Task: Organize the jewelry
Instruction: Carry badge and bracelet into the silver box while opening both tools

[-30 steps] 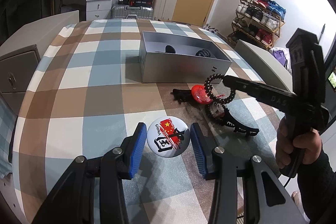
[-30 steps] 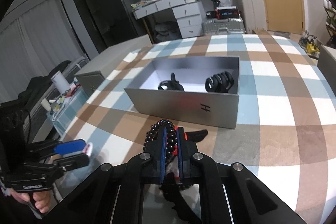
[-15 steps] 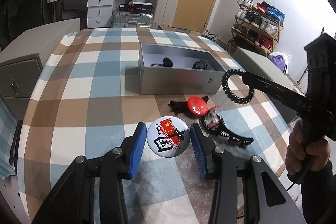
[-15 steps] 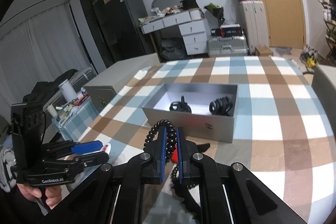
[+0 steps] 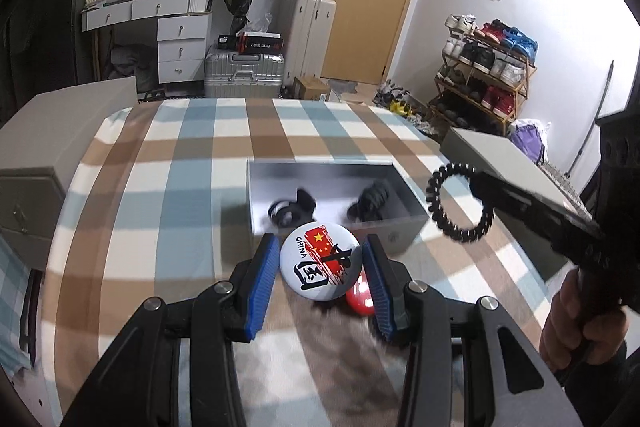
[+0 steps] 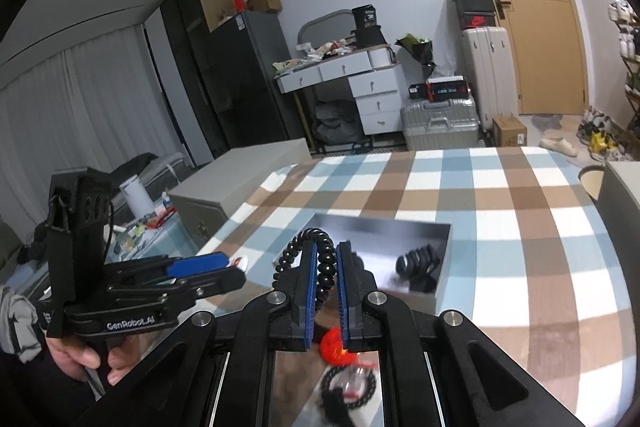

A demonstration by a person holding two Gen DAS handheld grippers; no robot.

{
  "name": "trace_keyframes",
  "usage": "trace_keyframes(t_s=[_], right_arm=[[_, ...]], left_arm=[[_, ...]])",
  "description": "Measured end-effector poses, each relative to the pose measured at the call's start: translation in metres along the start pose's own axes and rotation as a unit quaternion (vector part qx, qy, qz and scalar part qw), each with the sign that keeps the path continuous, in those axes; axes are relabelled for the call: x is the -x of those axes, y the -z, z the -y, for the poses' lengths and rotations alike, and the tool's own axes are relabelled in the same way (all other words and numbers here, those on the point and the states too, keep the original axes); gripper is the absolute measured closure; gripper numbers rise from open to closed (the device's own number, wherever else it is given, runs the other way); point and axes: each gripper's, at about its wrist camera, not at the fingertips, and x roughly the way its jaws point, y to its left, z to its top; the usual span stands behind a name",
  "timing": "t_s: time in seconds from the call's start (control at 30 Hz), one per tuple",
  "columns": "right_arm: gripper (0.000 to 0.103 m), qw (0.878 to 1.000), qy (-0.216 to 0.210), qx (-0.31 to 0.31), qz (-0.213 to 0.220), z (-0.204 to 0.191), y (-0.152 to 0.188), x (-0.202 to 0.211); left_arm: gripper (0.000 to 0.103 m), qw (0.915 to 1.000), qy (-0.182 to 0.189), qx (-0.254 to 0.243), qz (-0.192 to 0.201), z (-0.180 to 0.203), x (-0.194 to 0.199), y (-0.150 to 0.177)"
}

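left wrist view:
left gripper point(image 5: 320, 277): blue pads clamp a round white pin badge point(image 5: 320, 261) with red flag print and "CHINA", lifted off the checked blue-brown-white tablecloth point(image 5: 168, 203)
grey rectangular open box point(image 5: 400, 223): 12 o'clock of badge, two dark items inside
red round piece point(image 5: 358, 301): on cloth at 5 o'clock of badge, half hidden
right gripper point(image 5: 486, 193): 3 o'clock, carries black beaded bracelet point(image 5: 460, 203) in the air

right wrist view:
right gripper point(image 6: 328, 275): jaws closed on bracelet point(image 6: 320, 259); loop sticks up at 11 o'clock
box point(image 6: 440, 291): just behind tips
left gripper point(image 6: 236, 265): 9 o'clock, badge edge-on between pads
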Motion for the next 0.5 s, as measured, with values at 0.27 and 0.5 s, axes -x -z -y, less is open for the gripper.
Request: trace_keyframes(t_s=[0.27,0.5], right_arm=[[0.094,1.000,-0.001,0.000,-0.005,0.018,-0.017,-0.031],[0.094,1.000,0.009,-0.001,-0.007,0.035,-0.025,-0.052]], left_arm=[[0.066,1.0000,0.003,0.004,-0.007,0.000,-0.032,-0.026],[0.066,0.9996,0.013,0.005,-0.024,0.004,-0.055,-0.040]])
